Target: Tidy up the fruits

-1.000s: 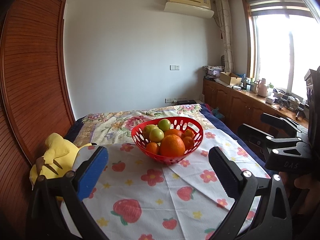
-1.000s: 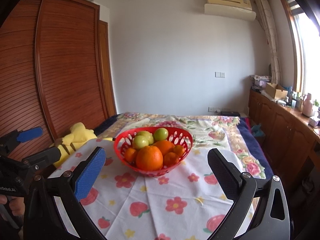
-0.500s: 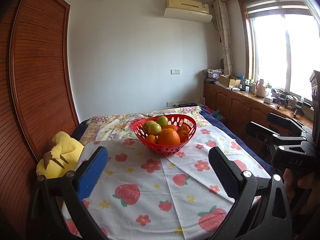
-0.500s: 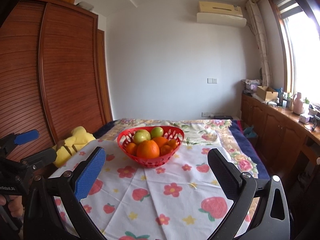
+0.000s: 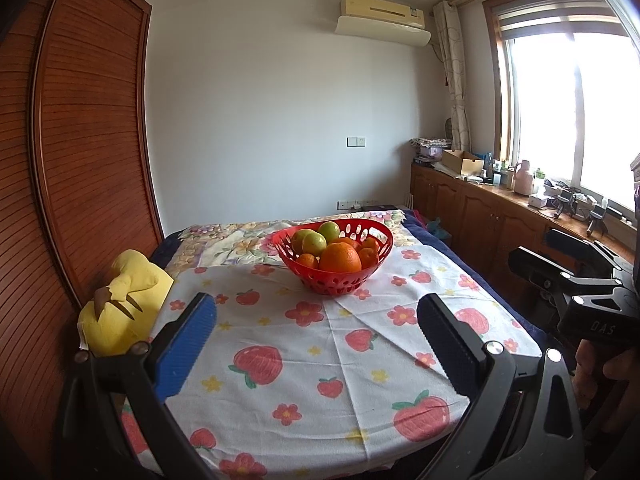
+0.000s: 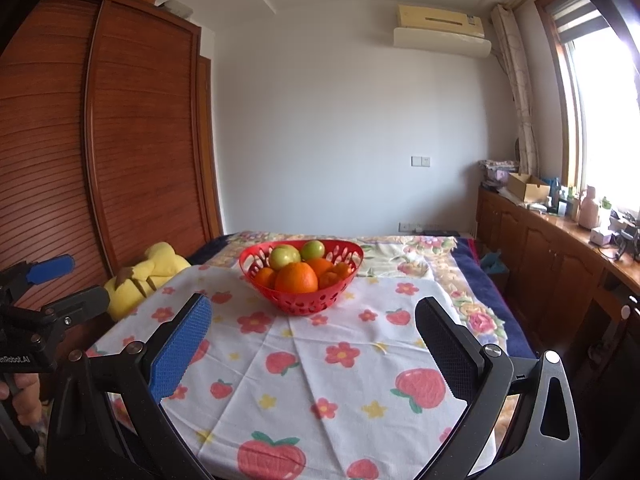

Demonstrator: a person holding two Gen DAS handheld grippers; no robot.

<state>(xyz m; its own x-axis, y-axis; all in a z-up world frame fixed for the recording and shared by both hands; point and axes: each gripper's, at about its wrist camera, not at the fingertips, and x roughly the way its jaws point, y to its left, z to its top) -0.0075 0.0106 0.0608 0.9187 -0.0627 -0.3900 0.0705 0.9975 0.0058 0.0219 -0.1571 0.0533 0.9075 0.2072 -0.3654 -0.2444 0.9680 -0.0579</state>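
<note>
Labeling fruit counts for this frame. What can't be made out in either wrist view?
- Fruit count: red basket wall and the big orange in front hide whatever lies lower, both views.
- Green fruit: type too small to tell.
- Yellow plush: partly cut off by the left gripper frame, left view.
- Near edge of the cloth: blocked by the right gripper, right view.
- Counter items by the window: washed out by glare.
</note>
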